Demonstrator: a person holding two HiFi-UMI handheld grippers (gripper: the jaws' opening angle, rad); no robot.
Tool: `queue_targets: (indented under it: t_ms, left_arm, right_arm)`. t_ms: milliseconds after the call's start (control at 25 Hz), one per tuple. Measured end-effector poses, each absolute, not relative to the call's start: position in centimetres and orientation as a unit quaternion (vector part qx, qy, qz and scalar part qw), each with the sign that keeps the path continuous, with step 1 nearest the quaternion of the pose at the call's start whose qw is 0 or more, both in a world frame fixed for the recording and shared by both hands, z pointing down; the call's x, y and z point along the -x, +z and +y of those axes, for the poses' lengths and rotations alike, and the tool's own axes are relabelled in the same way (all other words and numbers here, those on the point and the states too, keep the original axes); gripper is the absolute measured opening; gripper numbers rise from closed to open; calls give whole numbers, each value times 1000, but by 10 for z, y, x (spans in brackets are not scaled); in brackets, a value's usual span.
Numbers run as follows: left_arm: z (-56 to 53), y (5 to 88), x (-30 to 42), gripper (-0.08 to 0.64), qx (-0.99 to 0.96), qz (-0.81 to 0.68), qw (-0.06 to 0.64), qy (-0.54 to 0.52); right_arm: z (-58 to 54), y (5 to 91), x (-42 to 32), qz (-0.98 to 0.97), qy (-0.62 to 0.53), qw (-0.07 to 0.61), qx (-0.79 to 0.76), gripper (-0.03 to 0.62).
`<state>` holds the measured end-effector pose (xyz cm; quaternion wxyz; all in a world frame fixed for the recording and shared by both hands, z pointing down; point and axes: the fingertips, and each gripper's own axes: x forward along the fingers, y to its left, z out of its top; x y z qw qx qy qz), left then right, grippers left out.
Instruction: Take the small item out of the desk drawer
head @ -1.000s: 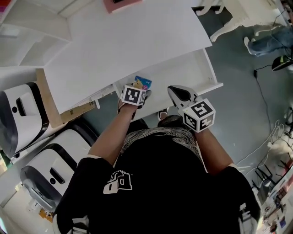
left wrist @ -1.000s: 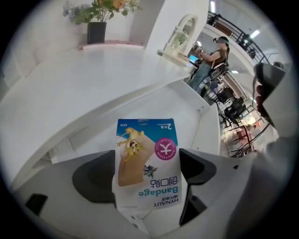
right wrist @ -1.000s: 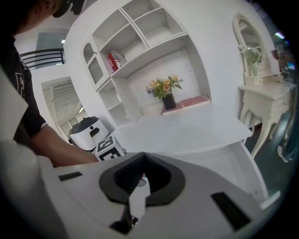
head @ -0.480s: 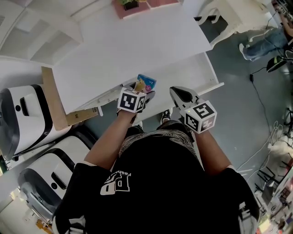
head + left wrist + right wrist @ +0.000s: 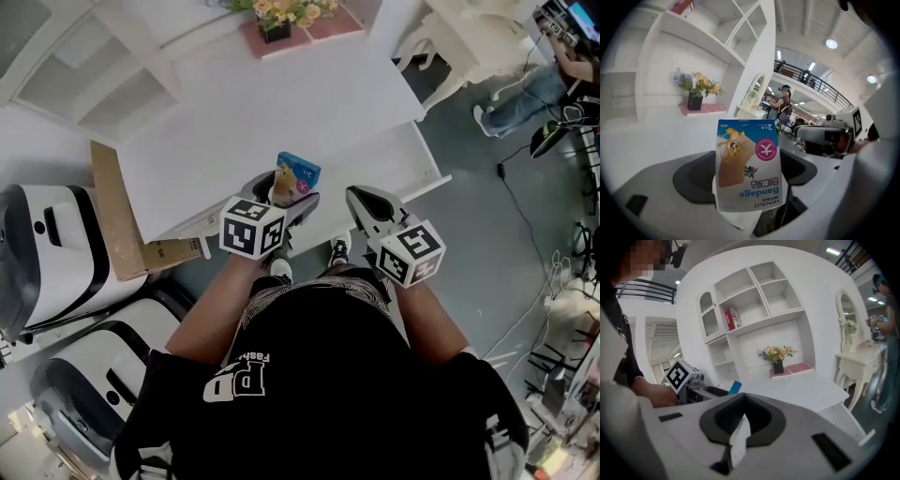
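Two grippers hang at the front edge of the white desk [image 5: 281, 103], flowers [image 5: 281, 14] at its back and the open drawer [image 5: 412, 159] to the right: the left gripper [image 5: 286, 194] clamps the bandage box [image 5: 298, 176] above the desktop, while the right gripper [image 5: 361, 199] is pinched together, empty.

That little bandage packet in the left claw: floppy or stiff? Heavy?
The bandage packet stands upright and unbent above the left gripper, so it is probably fairly stiff card. It looks thin and flat, so likely very light.
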<state>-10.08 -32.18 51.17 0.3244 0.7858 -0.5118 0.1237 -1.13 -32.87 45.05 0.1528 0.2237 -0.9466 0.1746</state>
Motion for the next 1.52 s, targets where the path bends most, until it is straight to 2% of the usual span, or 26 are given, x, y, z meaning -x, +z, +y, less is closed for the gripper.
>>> queue_targets:
  t_ms: [360,920,1520]
  left_arm:
    - [-276,444,138,419,-805,-519,279,66]
    - [-221,409,172,419,-823,-513,244,36]
    - [-198,401,145,420,-821,-519,233,39]
  right_arm:
    - [-287,410,40,-953,155,107,-237,9]
    - [-241,382,66,-954,141,67,-255,8]
    - [-229,375,39,-956,138,61,-252,8]
